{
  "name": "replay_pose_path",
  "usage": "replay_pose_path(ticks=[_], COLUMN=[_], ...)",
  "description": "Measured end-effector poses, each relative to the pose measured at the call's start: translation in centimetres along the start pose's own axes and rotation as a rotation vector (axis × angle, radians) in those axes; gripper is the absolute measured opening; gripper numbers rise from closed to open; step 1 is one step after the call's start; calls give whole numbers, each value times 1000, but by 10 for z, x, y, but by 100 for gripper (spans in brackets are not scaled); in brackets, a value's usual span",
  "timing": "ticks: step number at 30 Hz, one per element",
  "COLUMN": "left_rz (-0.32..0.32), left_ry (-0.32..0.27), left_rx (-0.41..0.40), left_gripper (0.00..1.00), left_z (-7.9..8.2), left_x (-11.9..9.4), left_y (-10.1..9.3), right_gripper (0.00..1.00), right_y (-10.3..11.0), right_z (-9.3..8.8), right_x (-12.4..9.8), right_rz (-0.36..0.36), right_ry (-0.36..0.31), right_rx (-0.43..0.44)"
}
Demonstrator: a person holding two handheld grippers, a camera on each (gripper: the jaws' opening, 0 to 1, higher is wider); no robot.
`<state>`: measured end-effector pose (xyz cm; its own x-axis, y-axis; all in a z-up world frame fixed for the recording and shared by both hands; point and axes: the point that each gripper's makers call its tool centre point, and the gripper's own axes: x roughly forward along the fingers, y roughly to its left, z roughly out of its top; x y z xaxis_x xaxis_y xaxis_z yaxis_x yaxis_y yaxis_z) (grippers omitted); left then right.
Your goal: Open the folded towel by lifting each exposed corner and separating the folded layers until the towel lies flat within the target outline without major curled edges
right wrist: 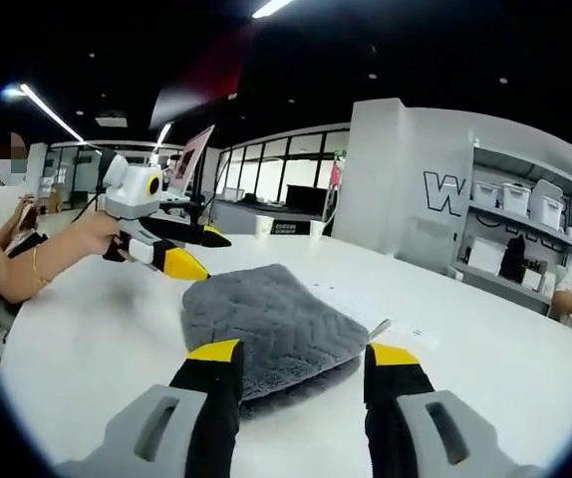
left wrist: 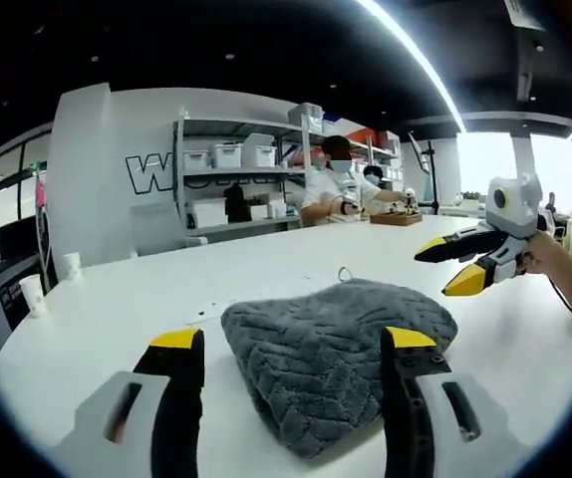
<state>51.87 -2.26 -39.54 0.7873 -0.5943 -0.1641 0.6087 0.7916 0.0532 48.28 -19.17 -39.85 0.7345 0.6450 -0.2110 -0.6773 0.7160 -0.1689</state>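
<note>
Currently the folded grey towel (left wrist: 338,354) lies on the counter (left wrist: 107,309) just ahead of both grippers, left gripper (left wrist: 296,344) nearer, jaws wide, holding nothing.

white table (left wrist: 117,299) w/ folded grey towel (left wrist: 336,349)

Both views look low across the table (left wrist: 117,299) from roughly opposite sides, sharing the towel (left wrist: 336,358) close ahead.

The towel (left wrist: 338,368) is thick, ribbed, matt grey cloth on a smooth, slightly glossy white table (left wrist: 117,309).
</note>
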Motion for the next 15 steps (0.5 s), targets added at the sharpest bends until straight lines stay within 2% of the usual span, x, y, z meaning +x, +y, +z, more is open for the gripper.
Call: replay_pose_path(ticks=[8, 9, 10, 15], left_rz=[3, -3, -13, -12], left_ry=[28, 25, -4, -1], left_rx=[-22, -35, -57, -68], left_gripper=[69, 68, 67, 66], left_z=[-12, -14, -11, -14], left_x=[5, 6, 8, 10], left_y=[4, 3, 1, 3], right_gripper=[44, 44, 43, 42], right_y=[-2, -2, -2, -2], right_z=[-7, -8, -10, -14], right_x=[3, 5, 6, 11], right_rz=[-3, -1, -3, 1], right_ry=[16, 20, 25, 26], right_rx=[25, 29, 33, 49])
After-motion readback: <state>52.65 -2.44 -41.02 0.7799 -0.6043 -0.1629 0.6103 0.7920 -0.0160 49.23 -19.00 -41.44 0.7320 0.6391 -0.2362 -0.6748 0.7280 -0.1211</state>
